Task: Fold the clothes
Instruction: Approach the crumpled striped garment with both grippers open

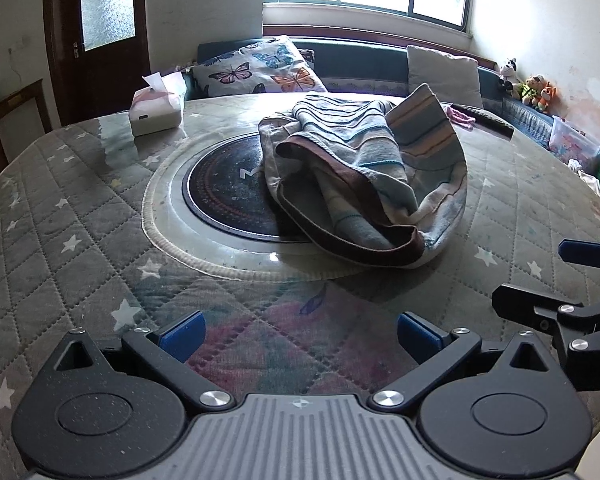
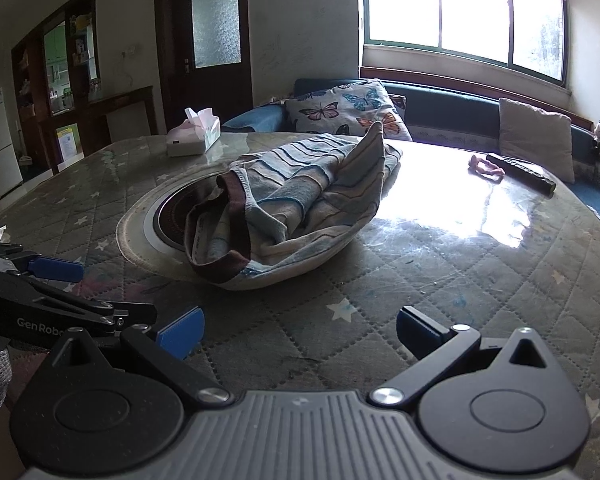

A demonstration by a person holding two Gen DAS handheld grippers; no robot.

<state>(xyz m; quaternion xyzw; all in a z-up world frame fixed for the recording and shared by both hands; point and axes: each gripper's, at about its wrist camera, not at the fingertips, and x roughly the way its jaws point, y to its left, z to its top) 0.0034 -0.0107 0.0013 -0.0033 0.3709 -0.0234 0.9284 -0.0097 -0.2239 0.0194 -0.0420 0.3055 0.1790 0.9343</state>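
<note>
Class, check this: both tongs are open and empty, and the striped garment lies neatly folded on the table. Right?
Not quite. The striped garment lies crumpled, not folded, as the left wrist view shows. Left tongs and right tongs are indeed open and empty.

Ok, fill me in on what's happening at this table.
A person holds a hand-held gripper in each hand, about to fold clothes. The left hand-held gripper and the right hand-held gripper both hover open and empty over the quilted table, side by side. Ahead of them a striped cloth with a brown border lies crumpled in a heap, partly over a round dark cooktop. Neither gripper touches it, so folding has not begun. A tissue box sits at the far left.
</note>
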